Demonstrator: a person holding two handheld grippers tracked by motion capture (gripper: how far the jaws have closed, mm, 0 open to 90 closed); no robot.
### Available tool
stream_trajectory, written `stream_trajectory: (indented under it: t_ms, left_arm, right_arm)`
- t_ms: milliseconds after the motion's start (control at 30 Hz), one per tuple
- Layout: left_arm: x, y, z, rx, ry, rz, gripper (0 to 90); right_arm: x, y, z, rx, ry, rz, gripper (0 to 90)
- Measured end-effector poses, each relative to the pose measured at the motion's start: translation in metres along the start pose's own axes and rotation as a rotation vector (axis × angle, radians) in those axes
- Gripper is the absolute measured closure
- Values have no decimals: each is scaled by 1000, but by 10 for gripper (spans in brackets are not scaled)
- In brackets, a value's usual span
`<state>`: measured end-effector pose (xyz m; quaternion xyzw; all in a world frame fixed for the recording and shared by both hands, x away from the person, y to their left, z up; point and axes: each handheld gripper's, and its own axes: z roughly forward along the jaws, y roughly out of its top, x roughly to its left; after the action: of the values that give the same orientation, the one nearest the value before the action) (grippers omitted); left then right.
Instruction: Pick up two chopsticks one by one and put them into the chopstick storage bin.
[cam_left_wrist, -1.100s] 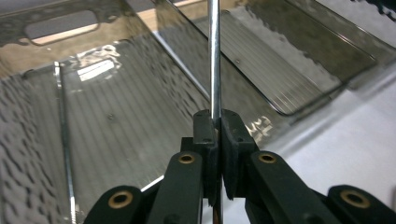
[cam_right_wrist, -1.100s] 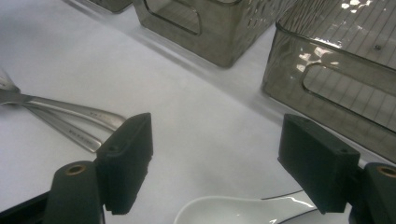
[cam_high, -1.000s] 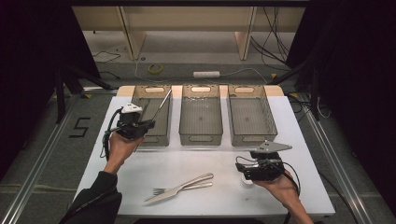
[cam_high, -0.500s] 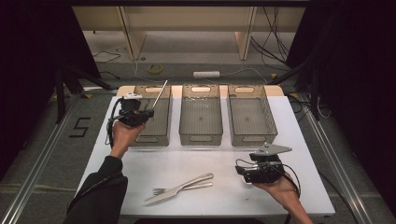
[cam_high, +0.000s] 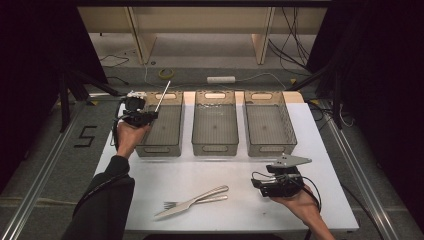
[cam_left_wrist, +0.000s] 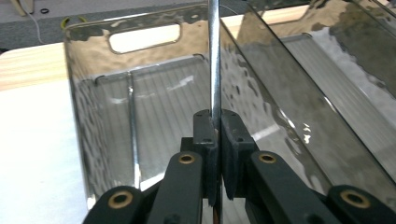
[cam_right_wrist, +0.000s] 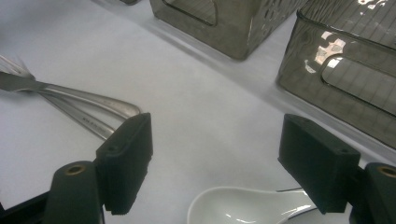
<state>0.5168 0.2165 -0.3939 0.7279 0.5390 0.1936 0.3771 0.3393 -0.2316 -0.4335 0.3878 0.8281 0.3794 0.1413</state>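
Your left gripper (cam_high: 150, 116) is clamped on a thin metal rod (cam_left_wrist: 214, 56), maybe a chopstick, poking up over the left bin (cam_high: 162, 131). The grip is near its bottom end, so it could pivot and land outside the left bin. Your right gripper (cam_right_wrist: 215, 163) hangs wide open over a white spoon (cam_right_wrist: 243, 206), well off from the left bin.

Three bins stand in a row at the back of the tabletop (cam_high: 220, 172), the left bin (cam_high: 159, 127) beside the middle bin (cam_high: 215, 125) and the right bin (cam_high: 269, 125), while a fork (cam_high: 200, 200) and knife (cam_high: 187, 205) lie crossed near the front, left of a spoon (cam_right_wrist: 238, 210).
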Motion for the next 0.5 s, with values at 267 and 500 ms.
stream_trajectory:
  t_ms: [267, 500]
  left_arm:
    - [5, 1, 6, 10, 23, -6, 853]
    - [8, -6, 16, 34, 31, -11, 852]
  right_arm:
    - [1, 0, 0, -2, 7, -3, 265]
    - [1, 0, 0, -5, 12, -7, 254]
